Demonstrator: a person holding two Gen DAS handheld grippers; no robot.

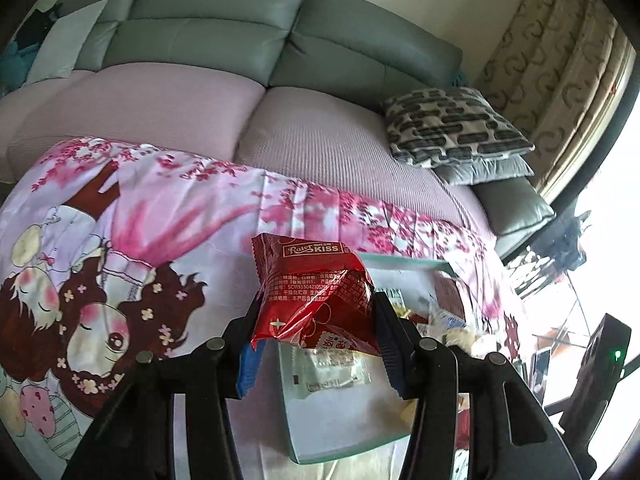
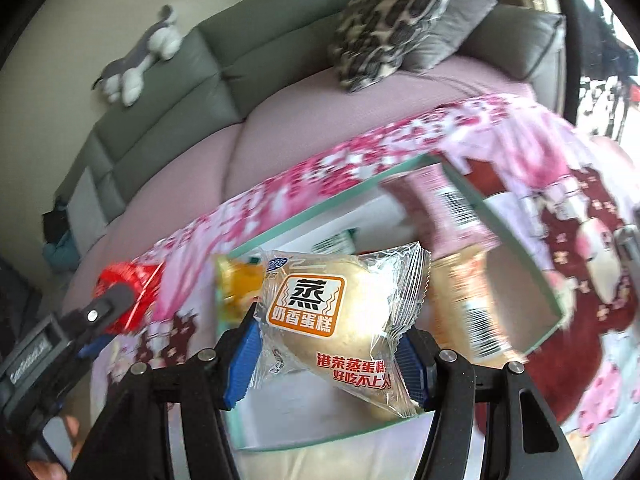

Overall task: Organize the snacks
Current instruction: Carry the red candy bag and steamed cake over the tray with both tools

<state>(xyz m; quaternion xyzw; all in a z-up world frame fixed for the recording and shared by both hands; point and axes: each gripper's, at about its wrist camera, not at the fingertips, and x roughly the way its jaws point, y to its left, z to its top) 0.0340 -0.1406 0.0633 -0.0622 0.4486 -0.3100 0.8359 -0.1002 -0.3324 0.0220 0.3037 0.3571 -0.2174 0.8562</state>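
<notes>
left gripper (image 1: pixel 316 316) pinches crinkly red foil snack packet (image 1: pixel 316 292) — light, slippery | right gripper (image 2: pixel 330 344) pinches clear-wrapped steamed cake (image 2: pixel 340 316) — soft, crushable; hold at the sides

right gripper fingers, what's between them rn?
A clear-wrapped steamed cake packet, clamped between the right gripper pads above the glass tray; seen in the right wrist view.
</notes>
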